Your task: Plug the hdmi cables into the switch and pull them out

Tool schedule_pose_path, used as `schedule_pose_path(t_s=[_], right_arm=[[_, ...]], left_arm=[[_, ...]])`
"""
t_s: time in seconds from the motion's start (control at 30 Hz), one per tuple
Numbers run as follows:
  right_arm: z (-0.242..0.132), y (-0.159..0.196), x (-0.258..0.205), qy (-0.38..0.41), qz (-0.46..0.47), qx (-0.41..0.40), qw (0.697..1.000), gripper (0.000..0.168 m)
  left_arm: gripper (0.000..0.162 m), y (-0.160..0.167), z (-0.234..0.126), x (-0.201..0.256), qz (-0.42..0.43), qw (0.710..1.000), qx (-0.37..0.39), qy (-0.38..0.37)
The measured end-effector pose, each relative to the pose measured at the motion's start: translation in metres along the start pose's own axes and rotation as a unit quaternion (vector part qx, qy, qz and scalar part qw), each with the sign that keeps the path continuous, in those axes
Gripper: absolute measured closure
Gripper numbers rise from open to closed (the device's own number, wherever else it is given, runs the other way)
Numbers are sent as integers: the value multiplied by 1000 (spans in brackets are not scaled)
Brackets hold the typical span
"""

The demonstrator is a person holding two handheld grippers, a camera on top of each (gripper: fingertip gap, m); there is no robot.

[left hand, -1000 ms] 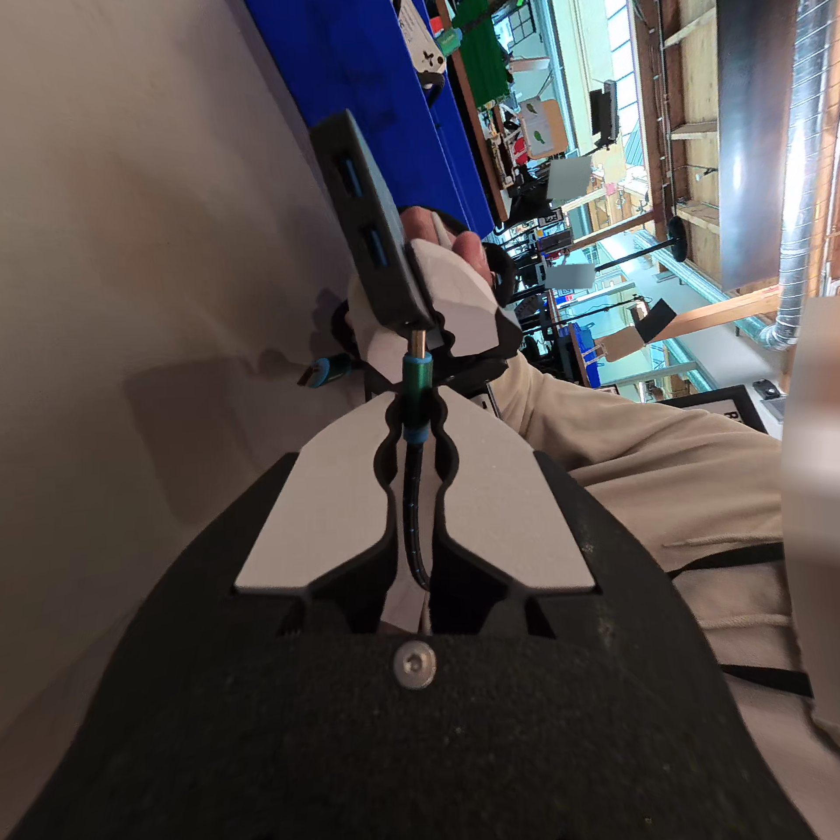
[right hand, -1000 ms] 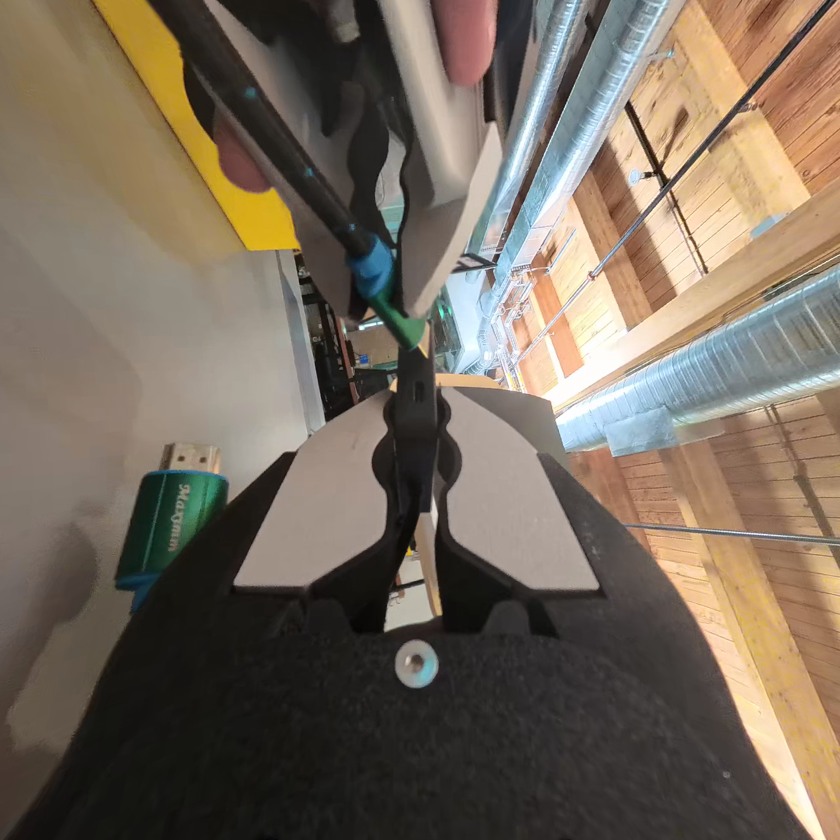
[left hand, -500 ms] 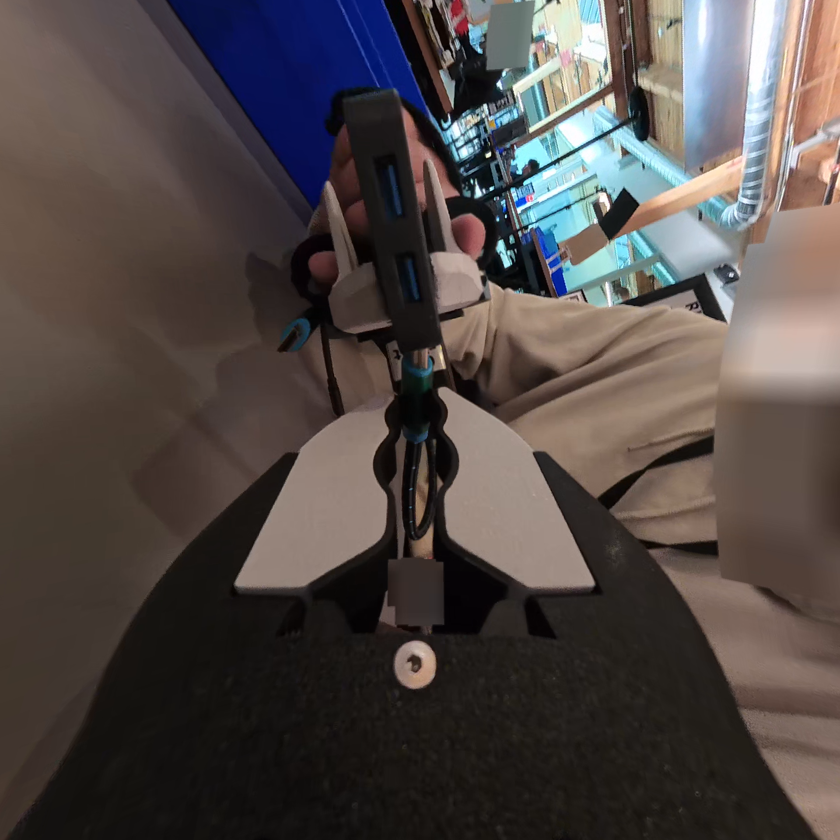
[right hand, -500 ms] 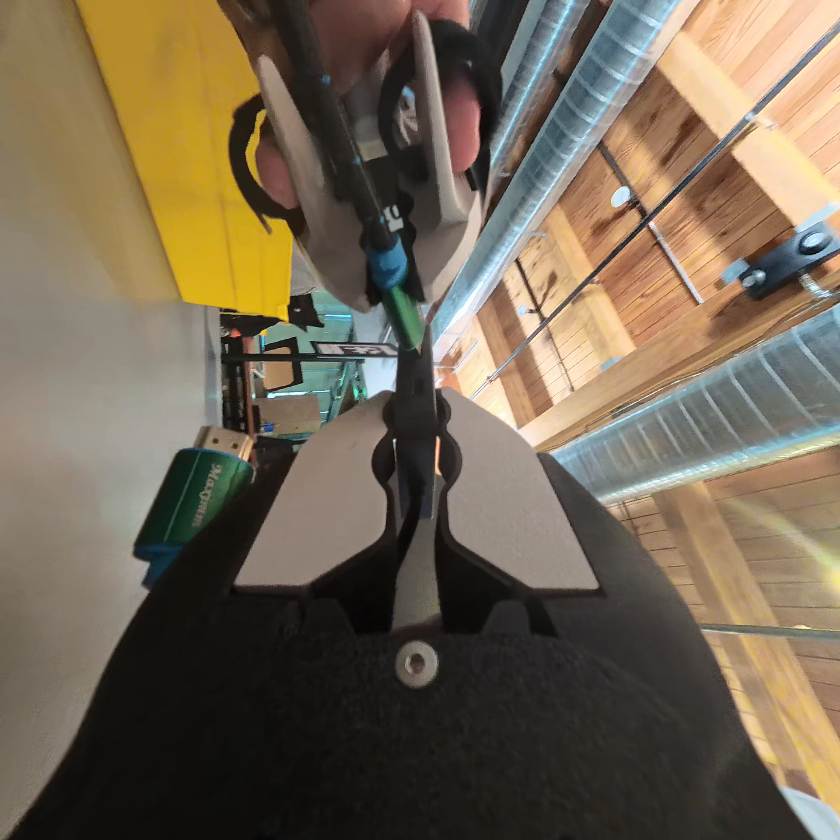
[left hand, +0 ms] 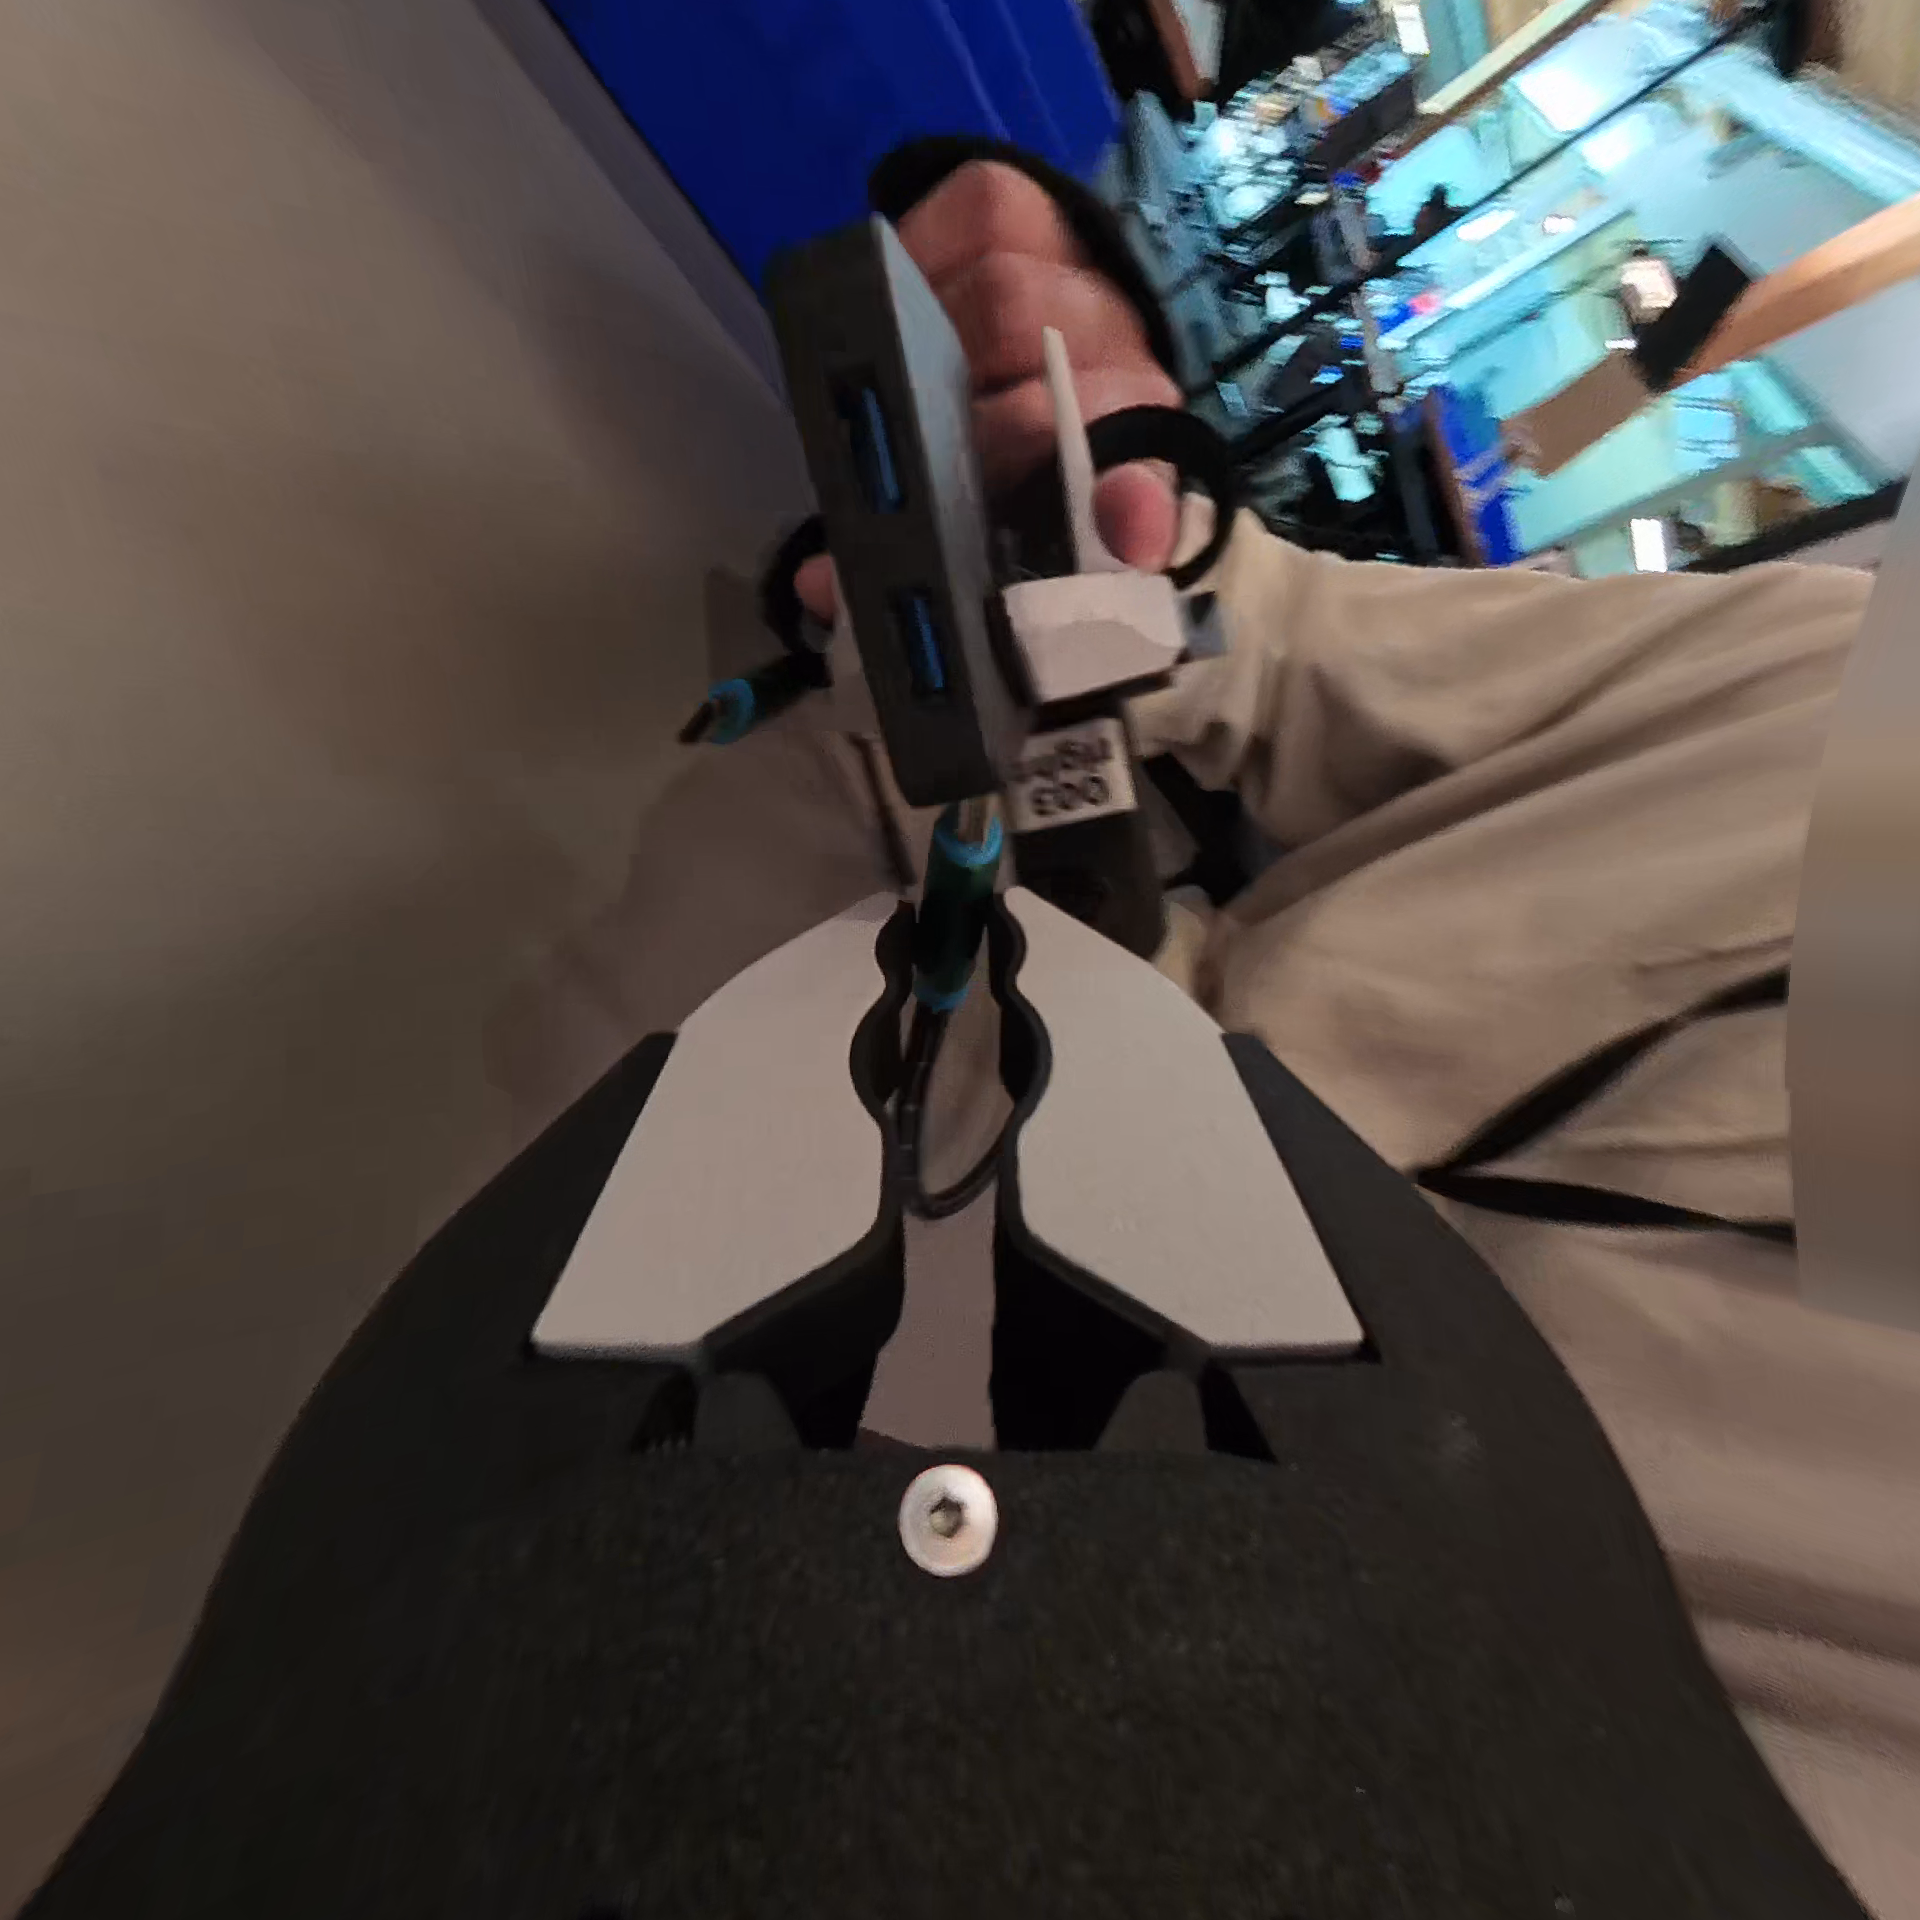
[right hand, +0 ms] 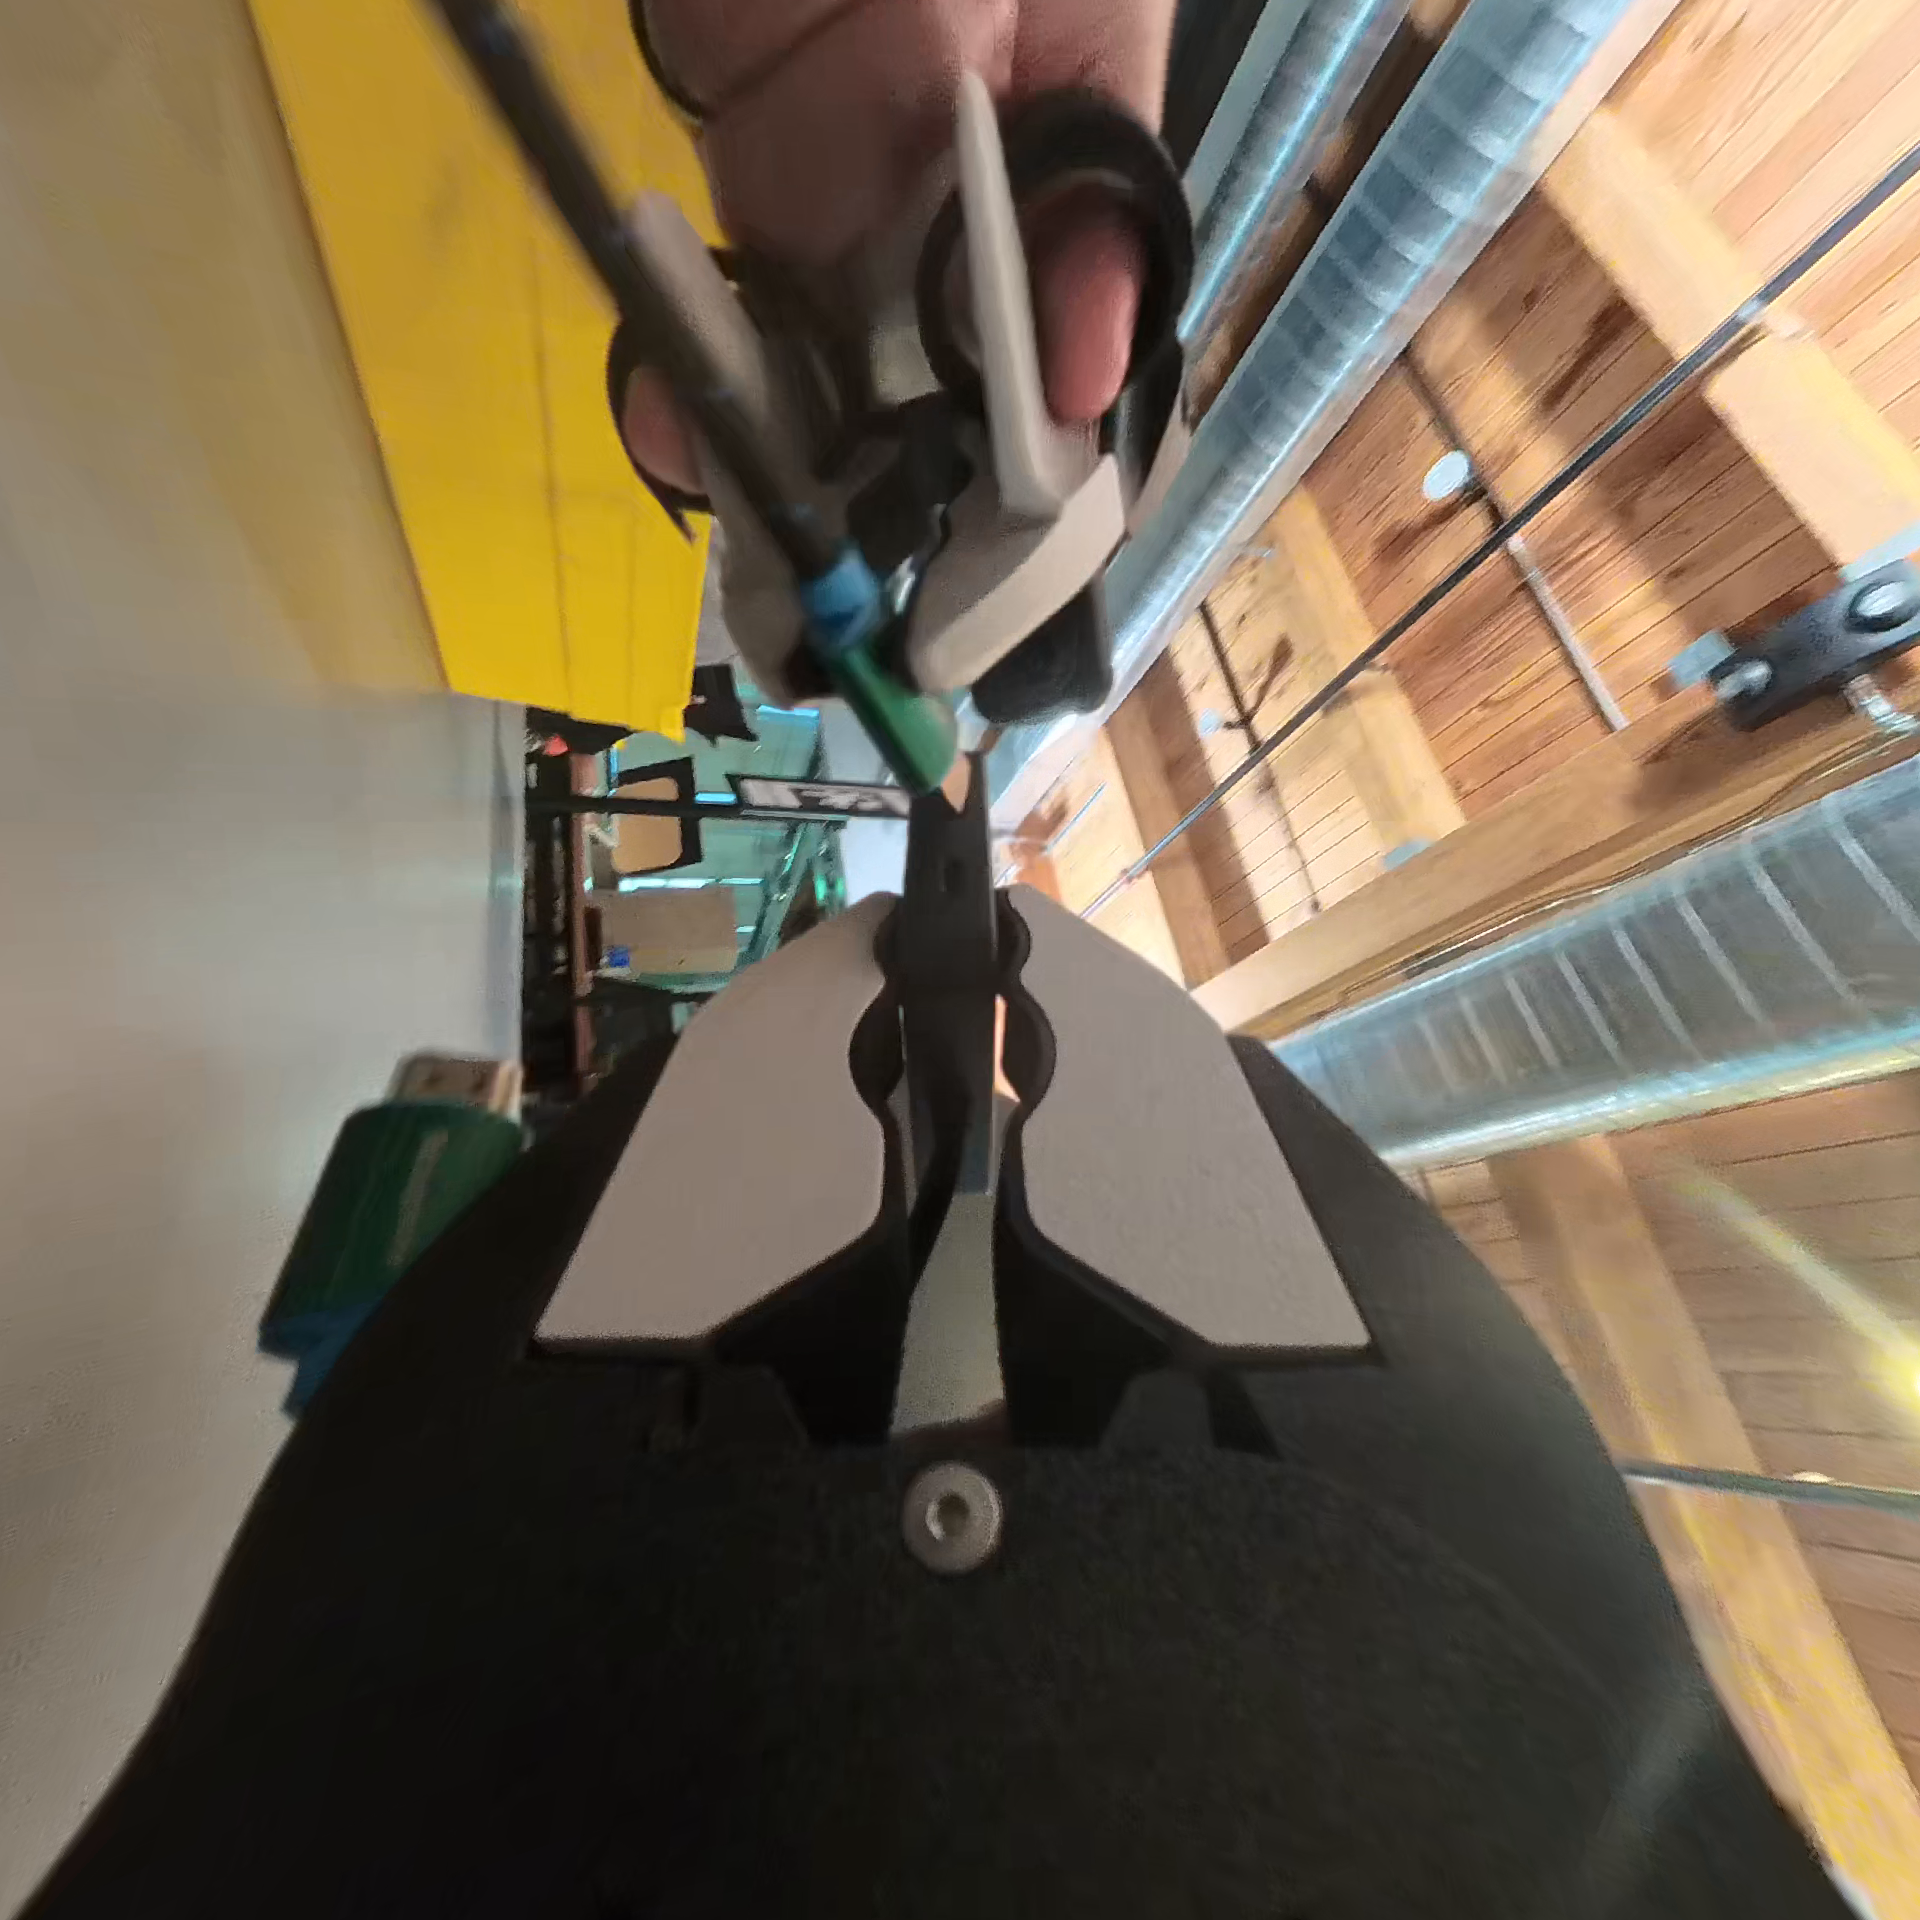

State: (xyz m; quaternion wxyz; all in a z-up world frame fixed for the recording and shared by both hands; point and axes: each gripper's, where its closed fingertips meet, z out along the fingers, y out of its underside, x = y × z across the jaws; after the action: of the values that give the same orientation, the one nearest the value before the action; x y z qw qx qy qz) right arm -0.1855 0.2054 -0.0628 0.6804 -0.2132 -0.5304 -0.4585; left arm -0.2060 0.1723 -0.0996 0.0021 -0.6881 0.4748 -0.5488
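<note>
The left gripper (left hand: 948, 914) clamps a green HDMI plug (left hand: 956, 914), whose metal tip is hidden inside the switch (left hand: 894, 540) just ahead, both blurred. The right gripper (right hand: 951, 914) grips that dark switch (right hand: 951, 935) edge-on. A second green plug (right hand: 400, 1184) lies beside it, half cut off.

Loose plug (right hand: 395, 1205) beside right tool (right hand: 948, 914) — table-side
</note>
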Motion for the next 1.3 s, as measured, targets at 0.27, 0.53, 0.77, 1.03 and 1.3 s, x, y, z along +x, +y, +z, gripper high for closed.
schedule_pose_path(t_s=[0.27, 0.53, 0.77, 1.03, 1.3], right_arm=[[1, 11, -3, -5, -1, -12, 1000, 155], [-4, -4, 5, 27, -26, 19, 999, 154], [-2, -18, 18, 58, -25, 31, 998, 154], [4, 9, 19, 53, -4, -43, 998, 155], [5, 9, 17, 52, -6, -47, 998, 155]], left_arm=[[149, -8, 2, 0, -26, 998, 40, 49], [151, 8, 2, 21, -82, 991, -37, 99], [151, 13, -12, 20, -118, 971, -205, 34], [151, 0, -17, 26, -101, 969, -217, 65], [151, -5, -13, 31, -98, 970, -205, 82]])
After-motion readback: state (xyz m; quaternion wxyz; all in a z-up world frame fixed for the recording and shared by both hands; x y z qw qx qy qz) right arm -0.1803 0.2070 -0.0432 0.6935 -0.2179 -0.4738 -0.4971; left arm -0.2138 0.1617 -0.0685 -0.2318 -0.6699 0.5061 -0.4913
